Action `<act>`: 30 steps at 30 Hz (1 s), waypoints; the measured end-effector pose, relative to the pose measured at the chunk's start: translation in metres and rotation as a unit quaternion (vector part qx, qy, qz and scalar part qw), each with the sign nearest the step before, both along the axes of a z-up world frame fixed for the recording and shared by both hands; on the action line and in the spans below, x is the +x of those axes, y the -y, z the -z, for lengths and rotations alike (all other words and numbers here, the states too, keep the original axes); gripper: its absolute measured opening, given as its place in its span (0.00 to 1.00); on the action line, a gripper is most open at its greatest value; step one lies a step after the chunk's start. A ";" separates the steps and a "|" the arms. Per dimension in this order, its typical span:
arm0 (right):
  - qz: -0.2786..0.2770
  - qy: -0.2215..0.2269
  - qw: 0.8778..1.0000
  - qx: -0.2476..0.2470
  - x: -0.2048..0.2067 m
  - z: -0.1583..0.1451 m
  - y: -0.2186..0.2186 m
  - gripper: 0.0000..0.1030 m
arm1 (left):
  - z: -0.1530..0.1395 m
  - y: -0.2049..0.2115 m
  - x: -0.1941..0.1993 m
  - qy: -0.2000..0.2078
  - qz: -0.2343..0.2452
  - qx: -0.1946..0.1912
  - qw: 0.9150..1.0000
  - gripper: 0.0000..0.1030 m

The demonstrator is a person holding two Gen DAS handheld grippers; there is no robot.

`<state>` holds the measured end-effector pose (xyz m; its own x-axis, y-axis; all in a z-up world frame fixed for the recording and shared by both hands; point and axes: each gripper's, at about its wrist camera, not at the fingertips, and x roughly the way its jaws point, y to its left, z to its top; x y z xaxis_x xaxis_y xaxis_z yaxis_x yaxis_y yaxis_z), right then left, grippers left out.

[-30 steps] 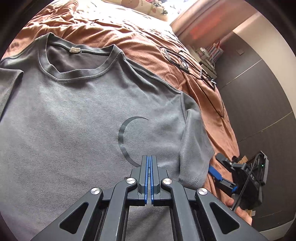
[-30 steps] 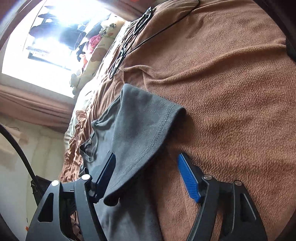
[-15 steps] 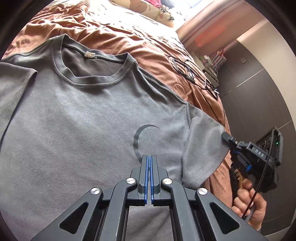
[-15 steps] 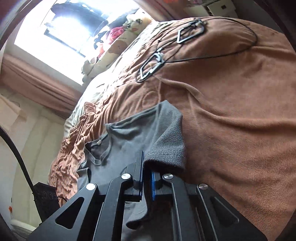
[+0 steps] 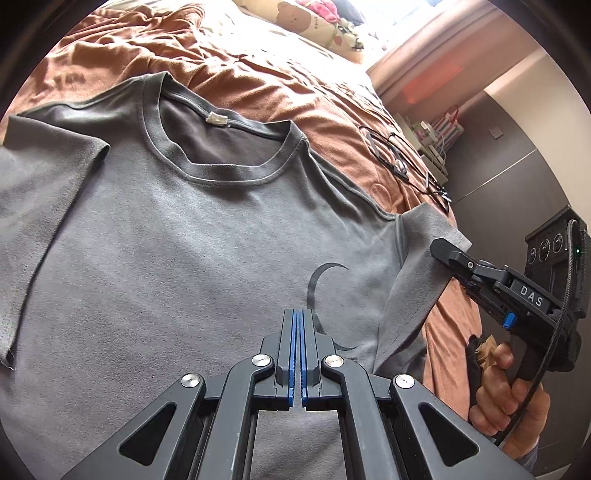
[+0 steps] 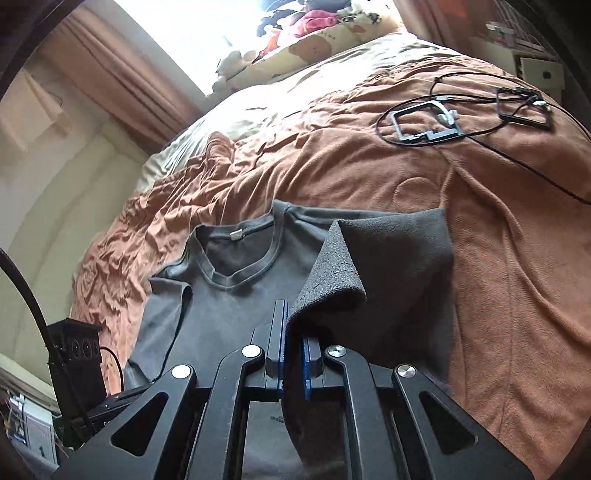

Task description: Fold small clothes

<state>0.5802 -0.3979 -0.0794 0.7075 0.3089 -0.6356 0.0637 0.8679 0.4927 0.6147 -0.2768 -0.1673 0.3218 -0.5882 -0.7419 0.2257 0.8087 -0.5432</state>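
A grey T-shirt (image 5: 192, 236) with a dark crescent print lies face up on a brown blanket (image 5: 258, 70), collar toward the far end. My left gripper (image 5: 297, 317) hovers over the shirt's chest near the crescent, shut with nothing between its blue pads. My right gripper (image 6: 293, 332) is shut on the shirt's right sleeve (image 6: 328, 280) and holds it lifted, so the sleeve edge curls over toward the chest. In the left wrist view the right gripper (image 5: 441, 249) shows at the right, pinching that sleeve (image 5: 417, 266), held by a person's hand (image 5: 506, 395).
Black cables and two rectangular frames (image 6: 424, 125) lie on the blanket right of the shirt. Pillows and soft toys (image 6: 306, 33) sit at the head of the bed by a bright window. The left sleeve (image 5: 40, 206) lies flat. A dark wardrobe wall (image 5: 517, 177) stands to the right.
The right gripper closed on the right sleeve, rolled upright and lifted it off the blanket toward the chest. The left gripper drifted slightly over the shirt, staying shut.
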 end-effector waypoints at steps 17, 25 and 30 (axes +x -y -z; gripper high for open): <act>0.084 -0.018 0.996 0.000 -0.020 0.013 0.071 0.43 | 0.012 0.051 0.036 0.008 0.018 0.048 0.999 0.29; 0.095 -0.051 0.994 -0.022 0.007 0.030 0.086 0.33 | 0.022 0.082 0.070 0.019 0.037 0.093 0.995 0.30; 0.081 -0.064 0.994 -0.037 0.033 0.042 0.083 0.33 | 0.026 0.095 0.088 0.032 0.040 0.117 0.992 0.30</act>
